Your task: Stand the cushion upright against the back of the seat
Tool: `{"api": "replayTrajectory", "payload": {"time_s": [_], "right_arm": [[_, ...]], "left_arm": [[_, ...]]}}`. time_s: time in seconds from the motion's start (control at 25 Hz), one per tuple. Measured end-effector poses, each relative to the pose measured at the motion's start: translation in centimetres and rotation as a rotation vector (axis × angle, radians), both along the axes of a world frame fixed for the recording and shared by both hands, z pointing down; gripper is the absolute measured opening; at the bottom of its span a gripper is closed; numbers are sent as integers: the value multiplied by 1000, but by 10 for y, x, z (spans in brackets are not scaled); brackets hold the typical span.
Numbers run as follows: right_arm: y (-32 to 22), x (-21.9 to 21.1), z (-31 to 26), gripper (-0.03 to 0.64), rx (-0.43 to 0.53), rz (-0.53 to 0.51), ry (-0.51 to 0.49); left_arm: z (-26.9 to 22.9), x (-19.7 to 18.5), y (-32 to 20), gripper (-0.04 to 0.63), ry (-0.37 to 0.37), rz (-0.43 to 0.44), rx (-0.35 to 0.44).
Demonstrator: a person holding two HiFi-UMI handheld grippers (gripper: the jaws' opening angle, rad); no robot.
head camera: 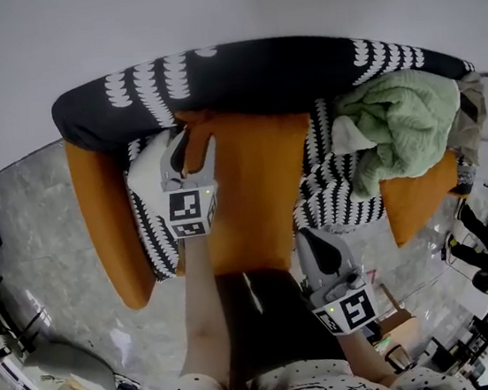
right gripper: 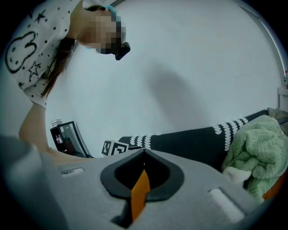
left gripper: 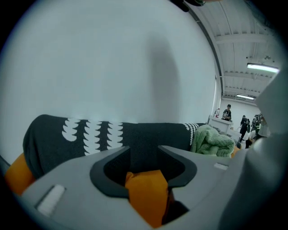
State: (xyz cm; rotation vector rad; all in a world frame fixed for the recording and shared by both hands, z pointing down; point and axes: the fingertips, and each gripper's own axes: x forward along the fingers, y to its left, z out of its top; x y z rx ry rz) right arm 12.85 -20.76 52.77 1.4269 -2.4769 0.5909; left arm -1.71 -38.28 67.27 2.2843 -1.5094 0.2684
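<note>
Crumpled green knitted blanket (head camera: 399,120) blocks the right end. Black-and-white patterned seat (head camera: 333,191) lies bare between it and the orange fabric cushion (head camera: 256,188).

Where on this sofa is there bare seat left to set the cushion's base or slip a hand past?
Bare patterned seat shows between the orange cushion and the green blanket; a thinner strip lies between cushion and left armrest. The blanket crowds the right end.

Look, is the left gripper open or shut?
Open. In the left gripper view, the left gripper has its jaws standing apart, with part of the orange cushion lying between them.
</note>
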Motion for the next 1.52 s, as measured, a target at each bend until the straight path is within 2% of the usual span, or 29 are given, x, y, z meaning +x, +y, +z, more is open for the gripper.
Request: {"api": "replayTrajectory", "payload": {"time_s": [0.28, 0.96, 1.12, 1.2, 1.32, 1.52], "right_arm": [[-4, 0, 15, -3, -38, 9, 6], [-5, -8, 31, -3, -88, 16, 23], [-5, -9, 33, -3, -90, 17, 26], [-4, -10, 33, -3, -93, 17, 26], [-2, -12, 33, -3, -96, 16, 28], [0, -10, 33, -3, -96, 20, 35]], "left_arm": [[51, 0, -11, 198, -1, 6, -87], [127, 9, -19, 215, -9, 23, -301], [137, 15, -19, 183, -25, 62, -350], [139, 18, -17, 138, -44, 82, -357], [140, 18, -13, 66, -69, 90, -351], [134, 17, -13, 20, -96, 88, -323]]}}
